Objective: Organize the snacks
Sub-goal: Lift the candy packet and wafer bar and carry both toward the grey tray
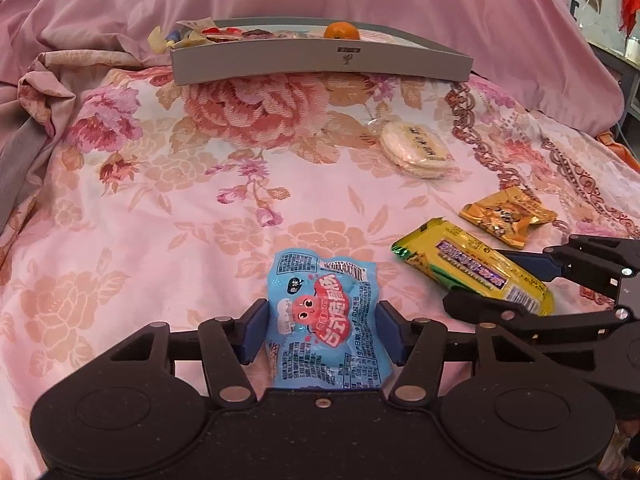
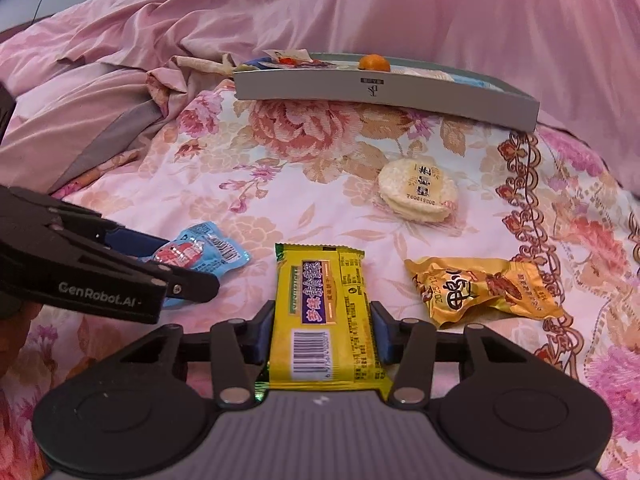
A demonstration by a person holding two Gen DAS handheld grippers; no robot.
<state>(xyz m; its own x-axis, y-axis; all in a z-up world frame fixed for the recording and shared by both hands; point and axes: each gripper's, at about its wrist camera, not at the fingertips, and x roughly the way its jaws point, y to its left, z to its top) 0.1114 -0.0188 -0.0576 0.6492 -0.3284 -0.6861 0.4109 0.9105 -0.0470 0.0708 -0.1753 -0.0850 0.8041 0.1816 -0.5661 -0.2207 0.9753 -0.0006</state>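
Left gripper point(image 1: 322, 330) pinches the blue snack packet point(image 1: 324, 320) between its pads; right gripper point(image 2: 322, 334) likewise clamps the yellow bar point(image 2: 326, 316). Only the right view shows the gold packet point(image 2: 480, 290) whole, at 3 o'clock; the grey tray point(image 2: 384, 92) lies at 12.

"GenRobot.AI" is printed on the left gripper point(image 2: 188, 280). "2025" is stamped on the golden packet point(image 2: 482, 290). Digits on the rice cracker pack point(image 2: 418, 192) and the yellow bar's point(image 2: 326, 316) barcode are not legible with certainty.
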